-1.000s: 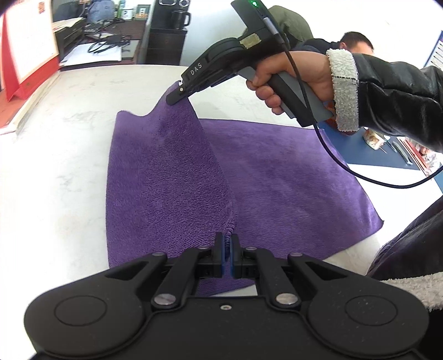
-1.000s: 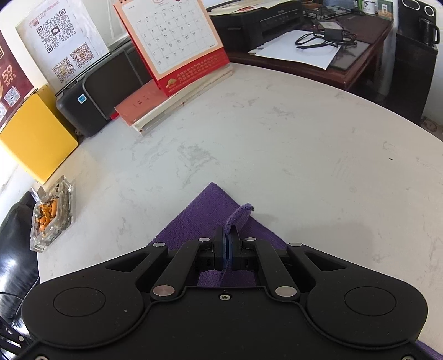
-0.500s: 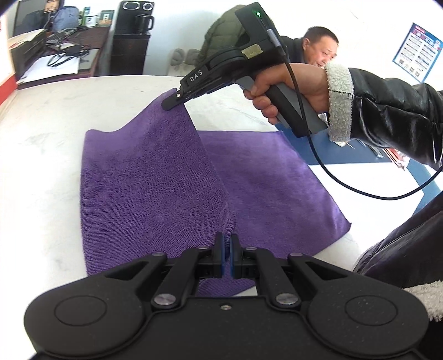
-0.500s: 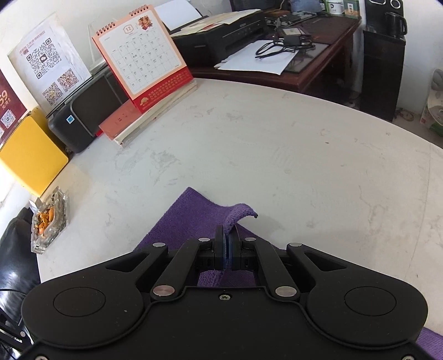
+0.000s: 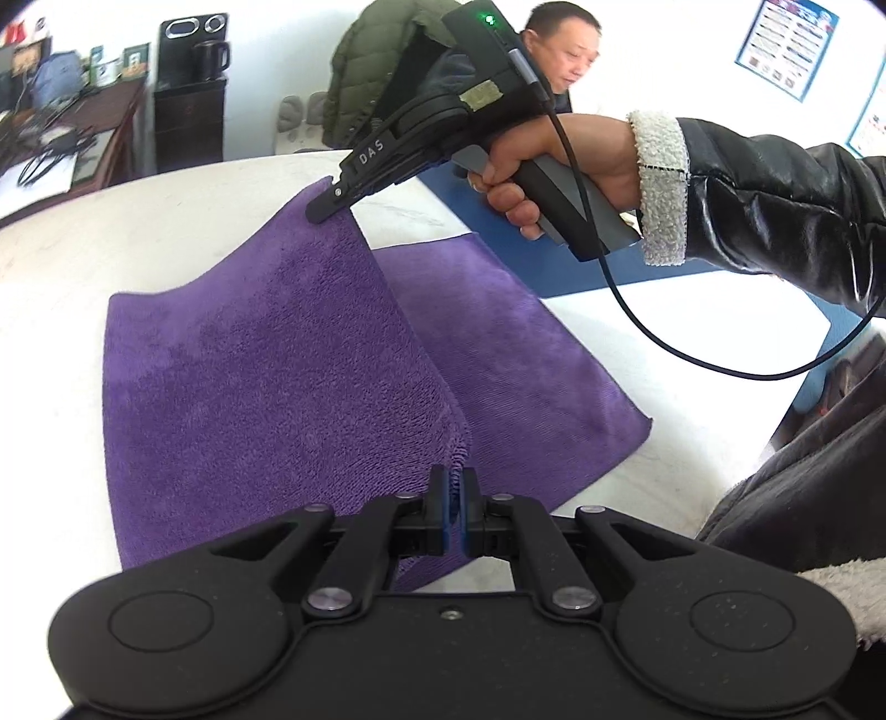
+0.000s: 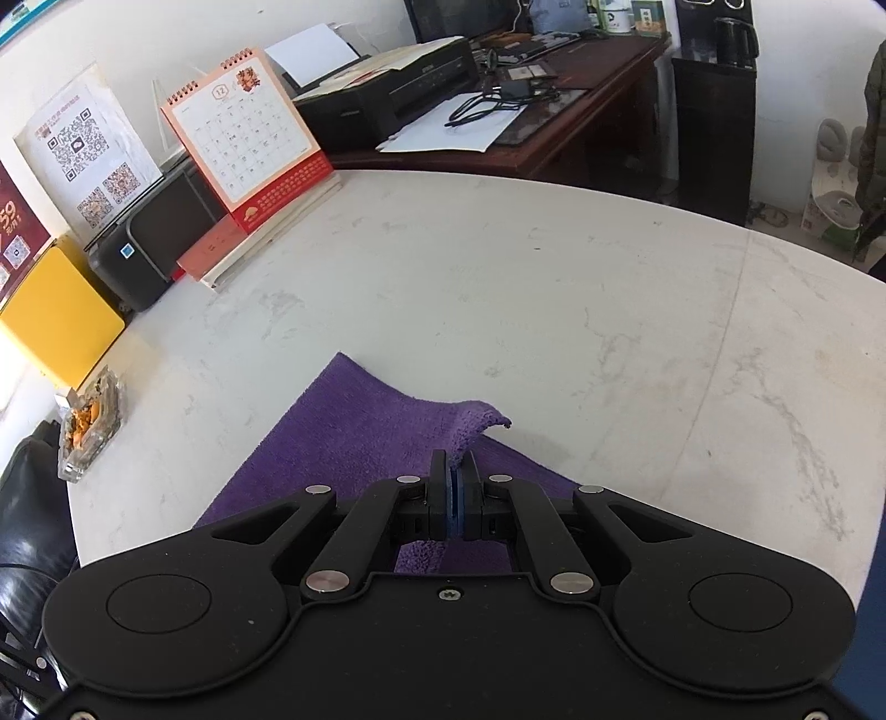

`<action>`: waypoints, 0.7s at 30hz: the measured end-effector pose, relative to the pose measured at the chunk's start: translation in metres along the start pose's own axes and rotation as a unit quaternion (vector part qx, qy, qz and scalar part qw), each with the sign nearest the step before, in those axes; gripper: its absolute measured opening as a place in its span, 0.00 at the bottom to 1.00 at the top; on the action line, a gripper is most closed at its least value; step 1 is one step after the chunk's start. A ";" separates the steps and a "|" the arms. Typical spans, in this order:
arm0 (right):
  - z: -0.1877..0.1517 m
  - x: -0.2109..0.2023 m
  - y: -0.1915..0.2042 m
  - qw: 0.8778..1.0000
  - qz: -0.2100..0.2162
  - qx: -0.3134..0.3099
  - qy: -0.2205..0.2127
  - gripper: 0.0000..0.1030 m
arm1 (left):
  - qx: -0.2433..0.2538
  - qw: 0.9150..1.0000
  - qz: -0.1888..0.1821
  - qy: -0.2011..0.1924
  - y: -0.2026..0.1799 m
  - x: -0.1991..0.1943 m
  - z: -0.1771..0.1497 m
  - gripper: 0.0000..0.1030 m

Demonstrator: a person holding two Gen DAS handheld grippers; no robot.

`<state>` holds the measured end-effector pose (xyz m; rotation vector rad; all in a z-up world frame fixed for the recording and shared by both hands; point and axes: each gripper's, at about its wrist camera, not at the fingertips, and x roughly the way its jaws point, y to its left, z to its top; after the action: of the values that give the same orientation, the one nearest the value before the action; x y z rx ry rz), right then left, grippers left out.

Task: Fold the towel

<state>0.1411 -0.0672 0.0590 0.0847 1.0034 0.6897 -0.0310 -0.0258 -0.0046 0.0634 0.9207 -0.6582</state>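
Observation:
A purple towel (image 5: 266,376) lies on the white marble table (image 5: 66,260), with one edge lifted and carried over the flat part (image 5: 520,365). My left gripper (image 5: 455,481) is shut on the near corner of that raised edge. My right gripper (image 5: 324,207), held in a hand with a black fleece-cuffed sleeve, is shut on the far corner. In the right wrist view the right gripper (image 6: 455,464) pinches the towel (image 6: 365,432) and a small flap of cloth pokes out past its tips.
A desk calendar (image 6: 249,144), a black printer (image 6: 149,238), a yellow box (image 6: 55,315) and a glass ashtray (image 6: 88,426) stand along the table's left side. A blue mat (image 5: 609,271) lies beyond the towel. A person (image 5: 565,50) sits behind the table.
Both grippers have carried the raised towel edge sideways over the flat part, so more of the towel is doubled over. Both stay shut on their corners.

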 end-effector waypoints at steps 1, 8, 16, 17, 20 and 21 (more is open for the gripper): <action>-0.004 -0.004 -0.004 1.000 0.000 0.002 -0.003 0.01 | 0.005 1.000 0.002 0.000 -0.006 0.003 0.002 0.03; -0.024 -0.034 -0.031 1.000 -0.003 0.006 -0.020 0.01 | 0.040 0.999 -0.004 0.001 -0.035 0.015 0.014 0.03; -0.037 -0.059 -0.067 0.999 -0.009 0.016 -0.034 0.01 | 0.071 0.997 -0.015 -0.001 -0.049 0.027 0.036 0.03; -0.038 -0.062 -0.073 0.999 -0.009 0.018 -0.035 0.01 | 0.074 0.997 -0.017 -0.001 -0.050 0.029 0.038 0.03; -0.040 -0.069 -0.085 0.999 -0.010 0.024 -0.037 0.01 | 0.084 0.996 -0.024 -0.001 -0.055 0.036 0.048 0.03; -0.041 -0.071 -0.090 0.999 -0.011 0.025 -0.038 0.01 | 0.087 0.996 -0.026 0.000 -0.056 0.038 0.051 0.03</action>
<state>0.1281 -0.1880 0.0562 0.1426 0.9476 0.6377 -0.0091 -0.1061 0.0107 0.1950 0.8656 -0.7868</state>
